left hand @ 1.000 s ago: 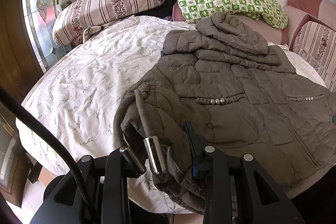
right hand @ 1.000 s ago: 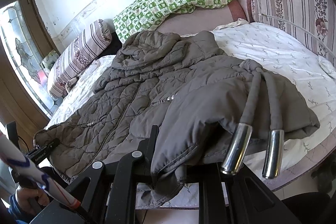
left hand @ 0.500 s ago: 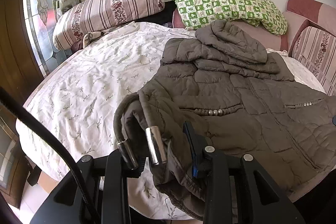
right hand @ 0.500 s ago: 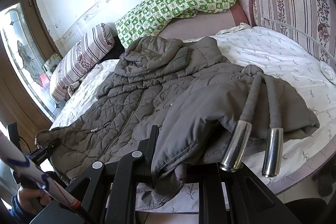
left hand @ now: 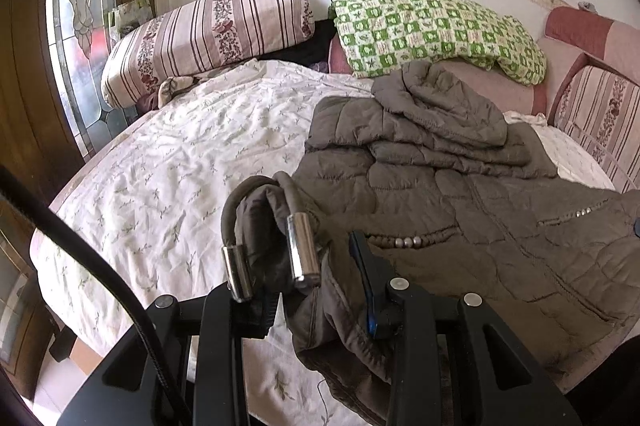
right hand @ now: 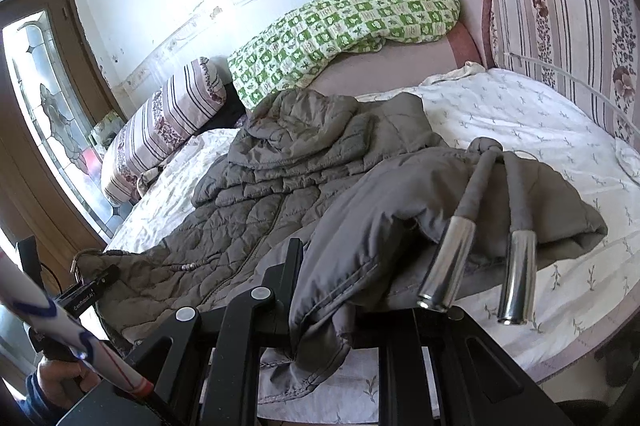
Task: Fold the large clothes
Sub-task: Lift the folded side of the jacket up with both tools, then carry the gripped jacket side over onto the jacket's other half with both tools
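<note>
A large grey-brown quilted hooded coat [left hand: 460, 210] lies spread on the bed, hood toward the pillows; it also shows in the right wrist view [right hand: 280, 182]. My left gripper [left hand: 320, 278] is shut on the coat's bottom hem corner and holds it lifted off the sheet, with drawcord metal ends [left hand: 302, 250] hanging over it. My right gripper [right hand: 320, 290] is shut on the other hem corner, folded up over the coat, with two metal cord ends [right hand: 448, 266] dangling beside it.
The bed has a white flowered sheet [left hand: 172, 178]. A striped bolster [left hand: 208, 34] and a green checked quilt [left hand: 432, 30] lie at the head. A striped headboard [right hand: 560, 26] is at the right. A stained-glass door [left hand: 76, 38] stands left. The left gripper and hand [right hand: 68, 310] show in the right wrist view.
Both grippers have lifted their hem corners higher and moved forward over the bed. The coat's lower edge has risen and bunched more toward the hood.
</note>
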The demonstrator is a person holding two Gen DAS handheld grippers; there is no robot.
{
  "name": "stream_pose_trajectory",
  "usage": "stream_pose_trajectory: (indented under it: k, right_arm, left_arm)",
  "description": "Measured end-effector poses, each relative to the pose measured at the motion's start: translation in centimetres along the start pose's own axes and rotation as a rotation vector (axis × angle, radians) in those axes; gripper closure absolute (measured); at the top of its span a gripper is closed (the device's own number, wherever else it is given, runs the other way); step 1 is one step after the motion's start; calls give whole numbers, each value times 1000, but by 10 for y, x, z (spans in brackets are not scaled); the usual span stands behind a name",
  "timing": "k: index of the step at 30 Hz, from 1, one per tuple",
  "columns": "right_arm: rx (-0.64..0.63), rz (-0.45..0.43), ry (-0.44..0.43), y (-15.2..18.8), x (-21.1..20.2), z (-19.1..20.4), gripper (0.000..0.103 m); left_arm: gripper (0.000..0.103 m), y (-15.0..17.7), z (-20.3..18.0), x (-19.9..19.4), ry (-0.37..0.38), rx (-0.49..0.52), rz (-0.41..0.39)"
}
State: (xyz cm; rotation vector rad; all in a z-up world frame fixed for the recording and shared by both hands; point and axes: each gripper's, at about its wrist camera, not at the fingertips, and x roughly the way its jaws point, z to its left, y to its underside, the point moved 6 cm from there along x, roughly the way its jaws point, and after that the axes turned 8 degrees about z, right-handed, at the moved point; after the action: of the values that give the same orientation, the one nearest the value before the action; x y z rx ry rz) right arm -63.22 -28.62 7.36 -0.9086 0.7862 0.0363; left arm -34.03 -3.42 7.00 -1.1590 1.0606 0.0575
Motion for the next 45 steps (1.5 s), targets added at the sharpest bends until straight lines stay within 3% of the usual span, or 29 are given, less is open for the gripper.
stream_pose_trajectory:
  k: [21, 30, 35, 40, 45]
  right_arm:
    - [-30, -104, -16, -68, -11, 22, 85]
    - [-23, -135, -18, -122, 4, 33, 85]
    - [11, -120, -23, -179, 32, 34, 85]
    - [33, -102, -3, -243, 78, 32, 85]
    - [64, -53, 25, -295, 142, 27, 85]
  left_arm:
    - [72, -77, 1, -11, 8, -26, -113]
    - [71, -130, -4, 9, 19, -44, -133]
    - [67, -182, -8, 36, 119, -82, -85]
    - [46, -242, -7, 89, 296, -128, 29]
    - [33, -292, 10, 139, 364, -202, 82]
